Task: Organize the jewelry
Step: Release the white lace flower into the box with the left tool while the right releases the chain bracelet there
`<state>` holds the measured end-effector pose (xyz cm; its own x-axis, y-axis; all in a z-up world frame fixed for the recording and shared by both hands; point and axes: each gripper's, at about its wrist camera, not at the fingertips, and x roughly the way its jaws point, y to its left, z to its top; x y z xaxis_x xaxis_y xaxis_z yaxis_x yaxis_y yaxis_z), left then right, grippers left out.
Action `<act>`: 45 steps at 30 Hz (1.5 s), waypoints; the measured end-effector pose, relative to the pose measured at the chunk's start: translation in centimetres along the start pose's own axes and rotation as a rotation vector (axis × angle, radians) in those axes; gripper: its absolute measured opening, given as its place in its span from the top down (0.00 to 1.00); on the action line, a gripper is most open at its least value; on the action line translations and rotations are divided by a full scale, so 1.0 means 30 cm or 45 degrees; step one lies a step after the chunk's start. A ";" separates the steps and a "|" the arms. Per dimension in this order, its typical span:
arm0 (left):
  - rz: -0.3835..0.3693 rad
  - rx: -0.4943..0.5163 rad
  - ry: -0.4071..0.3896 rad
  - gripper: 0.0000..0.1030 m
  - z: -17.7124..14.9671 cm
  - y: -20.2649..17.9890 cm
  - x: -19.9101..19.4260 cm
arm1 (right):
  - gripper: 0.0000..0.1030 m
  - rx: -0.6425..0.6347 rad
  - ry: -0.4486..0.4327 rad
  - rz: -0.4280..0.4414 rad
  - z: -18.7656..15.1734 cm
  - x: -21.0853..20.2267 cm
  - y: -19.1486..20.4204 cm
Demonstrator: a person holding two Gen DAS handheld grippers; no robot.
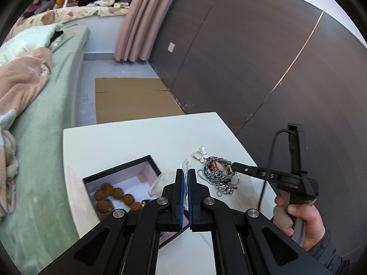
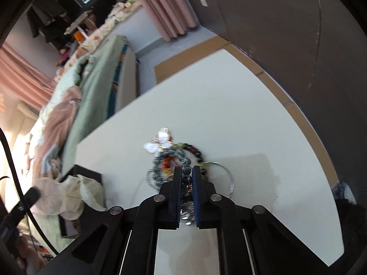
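1. Bedroom setting: a white table (image 1: 137, 137) stands beside a green-covered bed (image 1: 45, 114), with a dark panelled wall (image 1: 252, 57) behind it.
2. Landmark: the jewelry pile (image 1: 218, 174), a tangle of beaded bracelets, silver chain and a pearly butterfly piece (image 1: 200, 153), lies on the table's wall-side half.
3. An open black-rimmed jewelry box (image 1: 119, 176) sits on the bed side of the pile, well apart from it; a brown beaded bracelet (image 1: 114, 197) is already inside.
4. The right gripper (image 2: 185, 174) reaches into the pile from the near side, its jaws drawn in on dark beads of a bracelet (image 2: 187, 171) that show between the pads.
5. The left gripper (image 1: 185, 176) hovers between pile and box, closed on a thin clear plastic bag (image 1: 185, 167) whose top pokes above the fingertips.
6. Judgement: the pinched strand runs across the right fingers, and the box lies toward the bed from the pile. The right hand is nearest and would likely lift it clear of the tangle first; chains may drag along.
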<state>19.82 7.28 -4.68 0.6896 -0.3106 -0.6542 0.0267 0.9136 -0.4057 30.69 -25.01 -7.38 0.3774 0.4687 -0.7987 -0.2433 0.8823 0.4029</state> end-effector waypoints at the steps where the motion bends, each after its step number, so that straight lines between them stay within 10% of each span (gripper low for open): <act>1: 0.006 -0.002 -0.006 0.98 0.000 0.004 -0.010 | 0.90 -0.005 -0.011 0.013 -0.001 -0.008 0.006; 13: 0.035 -0.049 -0.079 0.98 -0.019 0.059 -0.110 | 0.90 -0.031 -0.162 0.190 -0.020 -0.095 0.110; 21: 0.067 -0.149 0.043 0.97 -0.027 0.125 -0.063 | 0.90 -0.050 -0.222 0.341 -0.040 -0.129 0.198; 23: 0.052 -0.191 0.053 0.91 -0.029 0.150 -0.054 | 0.90 -0.061 -0.232 0.387 -0.049 -0.134 0.230; 27: 0.074 -0.215 0.001 0.03 -0.025 0.173 -0.076 | 0.90 -0.091 -0.242 0.471 -0.063 -0.135 0.288; 45: 0.119 -0.320 -0.098 0.03 -0.005 0.268 -0.150 | 0.89 -0.218 -0.153 0.685 -0.114 -0.060 0.498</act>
<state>16.83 15.99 -5.10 0.7338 -0.1981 -0.6498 -0.2136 0.8407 -0.4975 23.33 -12.83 -1.46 0.2570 0.8600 -0.4408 -0.5665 0.5036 0.6523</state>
